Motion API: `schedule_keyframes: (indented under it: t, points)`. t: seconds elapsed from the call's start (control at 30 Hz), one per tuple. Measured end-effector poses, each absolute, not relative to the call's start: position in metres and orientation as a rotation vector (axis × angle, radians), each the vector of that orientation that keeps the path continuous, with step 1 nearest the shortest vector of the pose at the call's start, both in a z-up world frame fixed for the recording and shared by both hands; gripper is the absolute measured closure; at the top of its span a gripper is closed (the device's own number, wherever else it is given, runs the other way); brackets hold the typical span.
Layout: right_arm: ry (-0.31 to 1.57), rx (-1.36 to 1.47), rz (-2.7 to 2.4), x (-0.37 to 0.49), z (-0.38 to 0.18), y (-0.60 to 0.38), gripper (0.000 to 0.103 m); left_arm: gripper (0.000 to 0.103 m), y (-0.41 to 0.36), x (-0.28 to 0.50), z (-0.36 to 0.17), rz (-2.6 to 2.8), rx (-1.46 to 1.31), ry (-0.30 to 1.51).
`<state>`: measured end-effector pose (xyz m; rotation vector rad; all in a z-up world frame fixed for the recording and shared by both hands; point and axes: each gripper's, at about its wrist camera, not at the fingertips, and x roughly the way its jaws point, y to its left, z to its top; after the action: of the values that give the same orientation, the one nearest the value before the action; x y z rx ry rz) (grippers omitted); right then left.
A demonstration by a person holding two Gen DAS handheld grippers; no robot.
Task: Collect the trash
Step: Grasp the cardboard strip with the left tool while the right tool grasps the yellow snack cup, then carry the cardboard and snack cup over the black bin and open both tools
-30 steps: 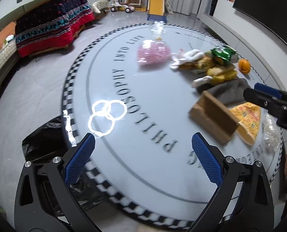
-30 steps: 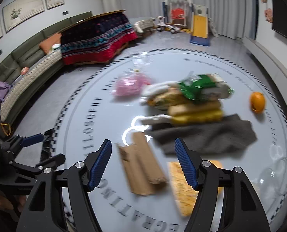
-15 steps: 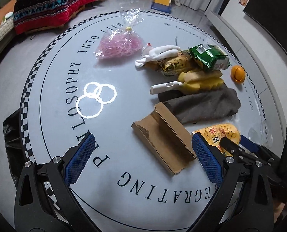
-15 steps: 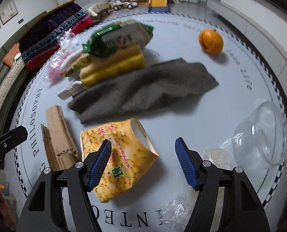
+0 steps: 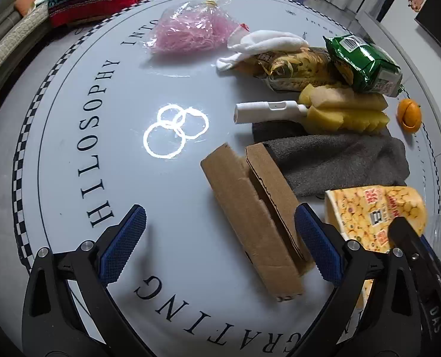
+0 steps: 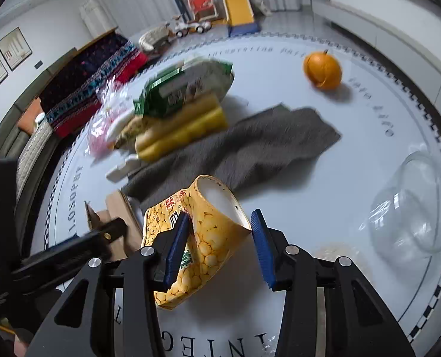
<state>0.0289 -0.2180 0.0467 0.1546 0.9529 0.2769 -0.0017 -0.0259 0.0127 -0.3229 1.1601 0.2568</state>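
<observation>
My right gripper (image 6: 219, 245) with its 2 fingers (image 6: 177, 245) spread around the yellow snack bag (image 6: 204, 238), not yet pinching, bag near the counter (image 6: 279, 178) edge, my left gripper (image 5: 220, 244) open, cardboard piece (image 5: 250, 208) between its fingers.

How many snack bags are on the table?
3. A green bag lies at the far side atop the pile, a gold-brown bag sits just left of it, and a yellow bag is between the right gripper's jaws. More could hide underneath.
</observation>
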Motion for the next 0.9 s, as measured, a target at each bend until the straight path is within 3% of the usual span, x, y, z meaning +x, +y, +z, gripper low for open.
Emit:
schedule_keyframes:
  t: [0.27,0.4,0.5,0.63,0.9]
  points:
    - [0.894,0.177,0.248,0.032,0.064,-0.223,0.058,0.008,-0.041,0.010,0.011,0.157,-0.277,1.167]
    - [0.901,0.183,0.238,0.032,0.065,-0.220,0.058,0.050,-0.043,0.006,0.019,0.050,-0.254,1.131]
    - [0.899,0.173,0.236,0.029,0.069,-0.215,0.058,0.061,-0.032,0.005,0.021,-0.028,-0.302,1.133]
    - [0.890,0.160,0.243,0.024,0.075,-0.201,0.059,0.072,-0.007,-0.008,0.024,-0.089,-0.331,1.100]
    - [0.885,0.131,0.275,0.021,0.087,-0.159,0.058,0.076,0.025,-0.035,0.039,-0.108,-0.262,1.023]
